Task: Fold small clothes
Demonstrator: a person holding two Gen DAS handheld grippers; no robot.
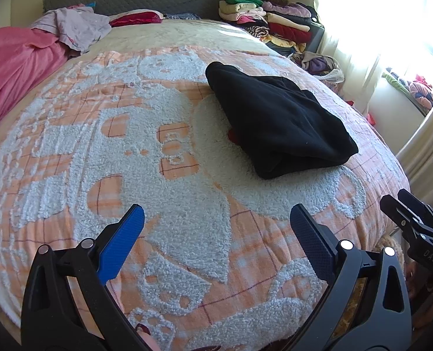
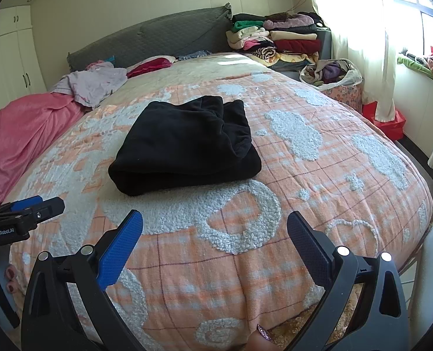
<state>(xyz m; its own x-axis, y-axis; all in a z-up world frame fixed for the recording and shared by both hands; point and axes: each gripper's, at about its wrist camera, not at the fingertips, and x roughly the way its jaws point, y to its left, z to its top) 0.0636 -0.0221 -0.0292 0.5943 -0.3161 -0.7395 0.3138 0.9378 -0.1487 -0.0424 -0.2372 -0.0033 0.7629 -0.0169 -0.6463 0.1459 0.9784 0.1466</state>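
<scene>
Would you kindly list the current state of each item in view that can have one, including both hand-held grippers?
left hand-held gripper: open, empty, above the blanket.
right hand-held gripper: open, empty, above the blanket.
black garment: folded, lying flat on the blanket, touched by neither gripper.
patterned blanket: spread over the bed.
pink cover: bunched at the bed's far side.
clothes stack: folded, piled beside the headboard.

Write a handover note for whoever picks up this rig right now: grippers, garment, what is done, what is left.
Left gripper: open, empty, held above the blanket.
Right gripper: open, empty, also clear of the cloth.
Black fleece garment: folded into a compact bundle, lying on the orange-and-white blanket mid-bed, ahead of both grippers.
Done: this piece looks folded.
Left: probably move it aside; the crumpled lilac garment by the headboard may be next.
</scene>
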